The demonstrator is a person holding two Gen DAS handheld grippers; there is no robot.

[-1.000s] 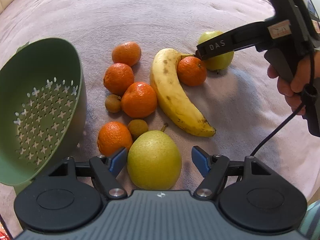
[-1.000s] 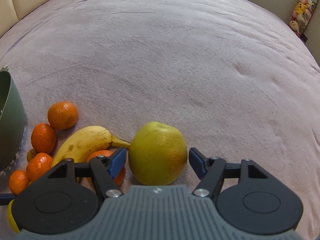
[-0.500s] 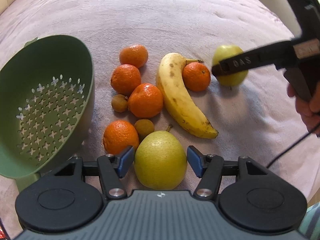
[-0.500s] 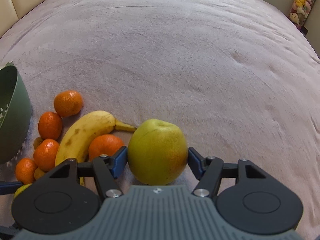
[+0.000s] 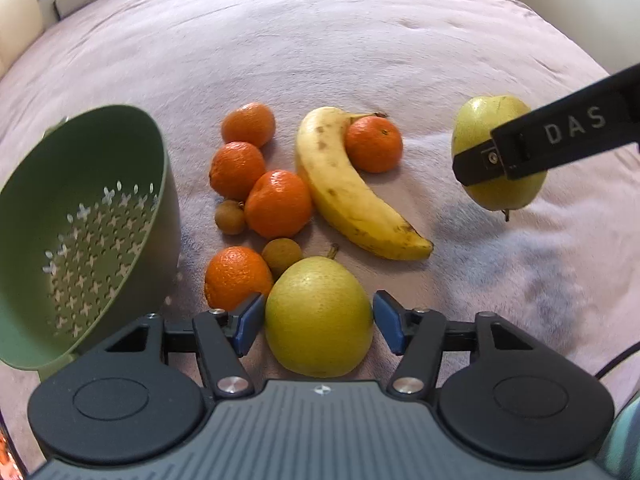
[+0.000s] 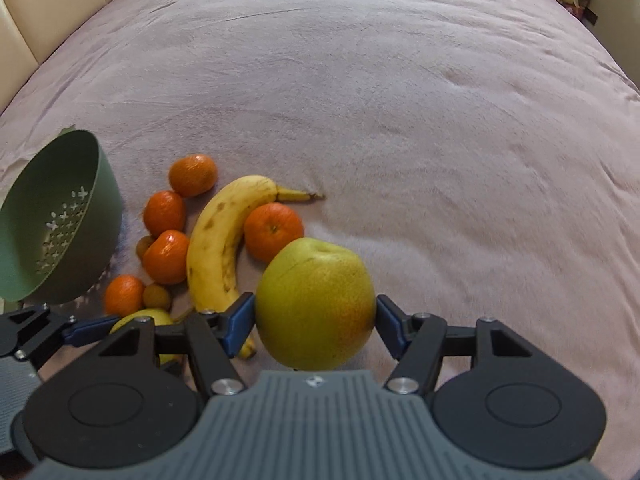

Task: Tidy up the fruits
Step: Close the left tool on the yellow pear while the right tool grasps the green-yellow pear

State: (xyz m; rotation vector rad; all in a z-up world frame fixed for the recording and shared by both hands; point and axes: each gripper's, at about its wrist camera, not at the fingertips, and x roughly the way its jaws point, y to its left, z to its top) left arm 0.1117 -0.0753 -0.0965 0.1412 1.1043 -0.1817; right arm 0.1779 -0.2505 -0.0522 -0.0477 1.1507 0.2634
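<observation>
While both tools worked, count stood: 5 mandarins, e.g. (image 5: pixel 374 144), 2 small brown fruits (image 5: pixel 281 256), 1 banana (image 5: pixel 344 192), 2 pears, 1 green colander (image 5: pixel 86 216).

Left tool (image 5: pixel 319 322) closing round near pear (image 5: pixel 318 316), resting on bed cover (image 5: pixel 320 40), stem pointing away.

Right tool (image 6: pixel 316 320) gripped other pear (image 6: pixel 316 304), clear of cover.

Banana long axis ran far-left to near-right, stem at far end.

Wide bare cover beyond and to right; colander tipped at left.
</observation>
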